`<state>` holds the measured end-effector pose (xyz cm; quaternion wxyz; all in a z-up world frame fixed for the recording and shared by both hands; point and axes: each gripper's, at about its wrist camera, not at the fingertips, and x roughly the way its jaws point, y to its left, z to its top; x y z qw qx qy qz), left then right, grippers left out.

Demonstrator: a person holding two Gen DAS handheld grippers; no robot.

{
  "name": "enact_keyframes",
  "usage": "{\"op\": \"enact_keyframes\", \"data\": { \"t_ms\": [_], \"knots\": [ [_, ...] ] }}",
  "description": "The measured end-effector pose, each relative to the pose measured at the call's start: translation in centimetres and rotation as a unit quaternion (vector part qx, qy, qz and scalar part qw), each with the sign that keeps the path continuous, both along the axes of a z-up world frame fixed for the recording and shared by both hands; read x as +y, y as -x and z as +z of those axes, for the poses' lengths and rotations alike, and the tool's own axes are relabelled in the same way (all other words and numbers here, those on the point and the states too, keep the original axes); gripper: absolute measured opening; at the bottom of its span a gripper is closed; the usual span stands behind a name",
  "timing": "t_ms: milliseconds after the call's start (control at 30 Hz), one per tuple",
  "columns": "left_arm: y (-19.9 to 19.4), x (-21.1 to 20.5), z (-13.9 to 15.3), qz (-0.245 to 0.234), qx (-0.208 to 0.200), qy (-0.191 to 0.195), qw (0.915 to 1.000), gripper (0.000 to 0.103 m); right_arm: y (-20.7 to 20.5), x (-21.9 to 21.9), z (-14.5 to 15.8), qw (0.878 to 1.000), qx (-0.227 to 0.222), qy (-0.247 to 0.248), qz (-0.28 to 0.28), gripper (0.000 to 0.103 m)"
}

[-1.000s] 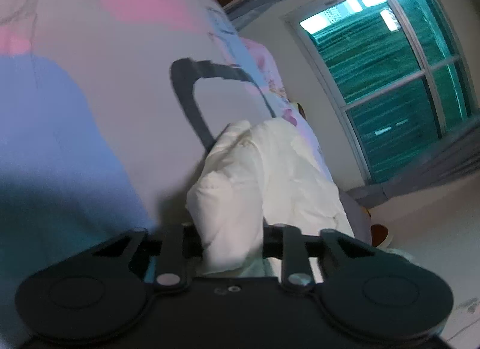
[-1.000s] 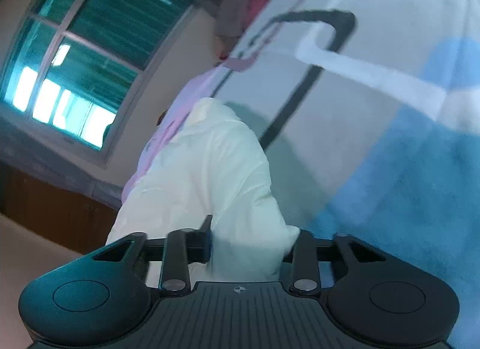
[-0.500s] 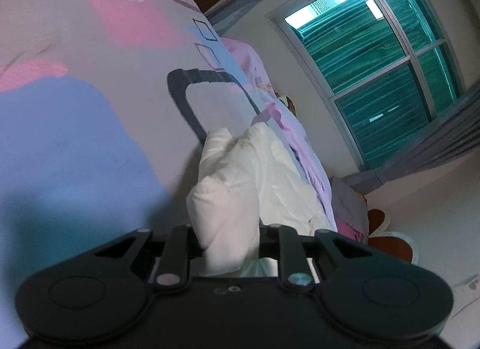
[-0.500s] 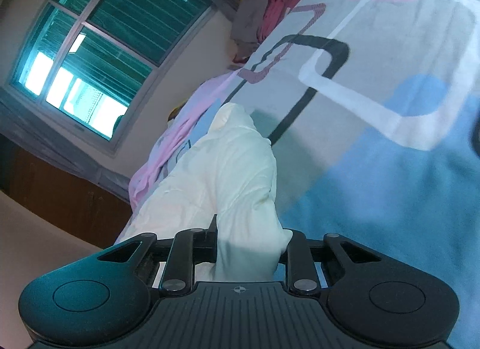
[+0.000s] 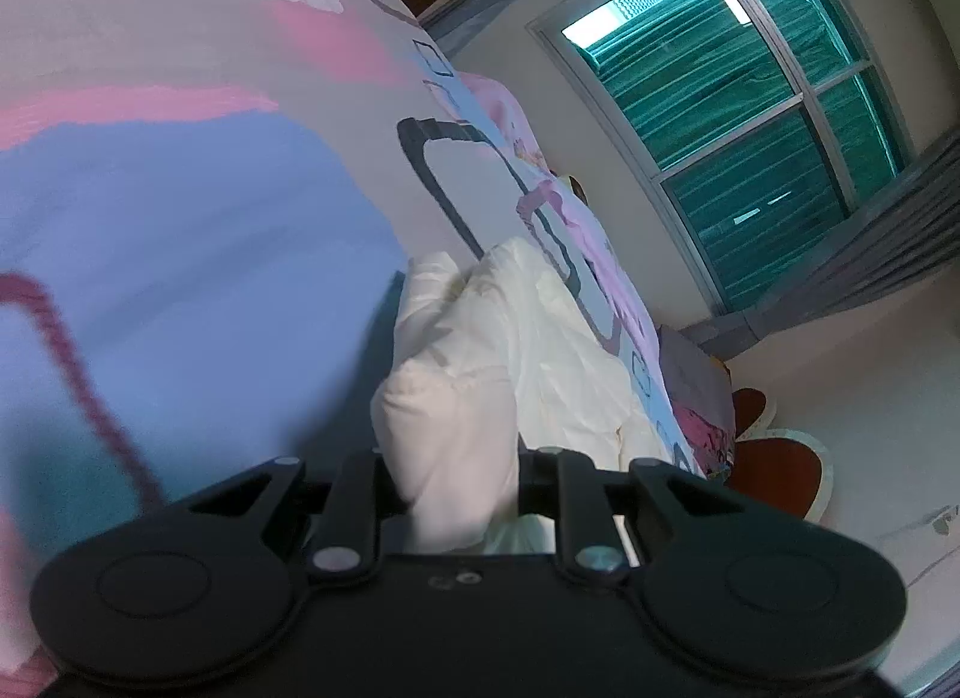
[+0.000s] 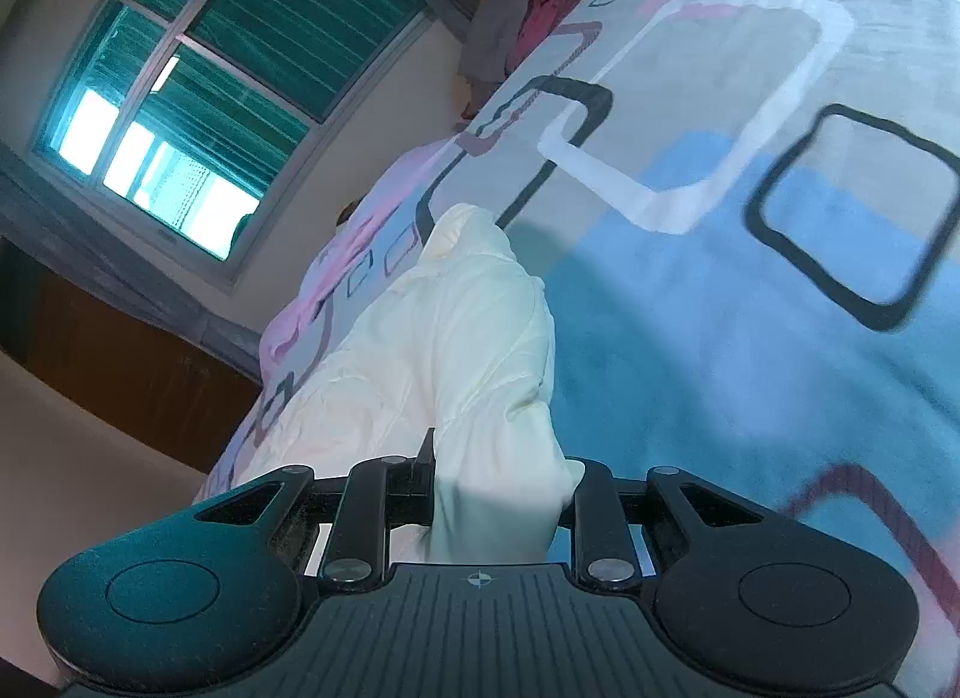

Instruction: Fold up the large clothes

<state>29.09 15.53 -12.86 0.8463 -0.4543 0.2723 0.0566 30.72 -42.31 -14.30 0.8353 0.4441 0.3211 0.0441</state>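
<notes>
Both grippers pinch the same cream-white garment (image 5: 528, 362), each at a bunched corner or edge. Left gripper (image 5: 456, 482): fingers closed narrow on a thick wad of cloth. Right gripper (image 6: 498, 494): fingers likewise clamped on a fold of the garment (image 6: 456, 338). Fingertips themselves hidden by fabric in both views. The garment hangs or drapes from the two grips and trails toward the edge of the bed (image 5: 180, 206), which carries a sheet printed with blue, pink and grey squares (image 6: 750, 278); whether the lower part touches the sheet or hangs just above it cannot be told. Window (image 5: 750, 86) with green blinds beyond; a heap of other clothes (image 6: 528, 8) at the far end of the bed. Judgement: step in hand is carrying or spreading the garment over the bed before the first fold, so task is early. Next move calls for holding both grips firm, drawing the two held points apart to tension the cloth, then lowering it flat on the sheet.
</notes>
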Motion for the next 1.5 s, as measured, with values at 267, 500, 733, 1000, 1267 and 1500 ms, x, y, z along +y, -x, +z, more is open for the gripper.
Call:
{"op": "enact_keyframes", "data": {
  "t_ms": [267, 500, 733, 1000, 1267, 1500],
  "knots": [
    [3.8, -0.4, -0.3, -0.003, 0.003, -0.005, 1.0000, 0.019, 4.1, -1.1, -0.8, 1.000, 0.005, -0.005, 0.001, 0.023],
    [6.5, -0.7, -0.7, -0.003, 0.007, -0.009, 0.9999, 0.019, 7.3, -1.9, -1.4, 1.000, 0.008, -0.016, -0.003, 0.023],
    [6.6, -0.8, -2.3, 0.008, 0.027, -0.009, 0.9995, 0.031, 7.8, -2.6, -3.6, 0.999, 0.028, -0.035, -0.005, 0.030],
    [7.5, -0.7, -2.6, 0.017, 0.028, 0.001, 0.9995, 0.059, 11.0, -5.9, -2.8, 0.997, 0.029, -0.006, -0.065, 0.070],
    [7.0, -0.2, -2.8, 0.007, 0.012, 0.002, 0.9999, 0.054, 11.6, -2.0, 3.4, 0.991, -0.034, 0.123, -0.045, 0.003],
    [6.7, -0.7, -2.5, -0.015, 0.003, -0.033, 0.9994, 0.030, 6.7, 10.0, 7.1, 0.971, -0.090, 0.192, 0.111, 0.003]
  ]
}}
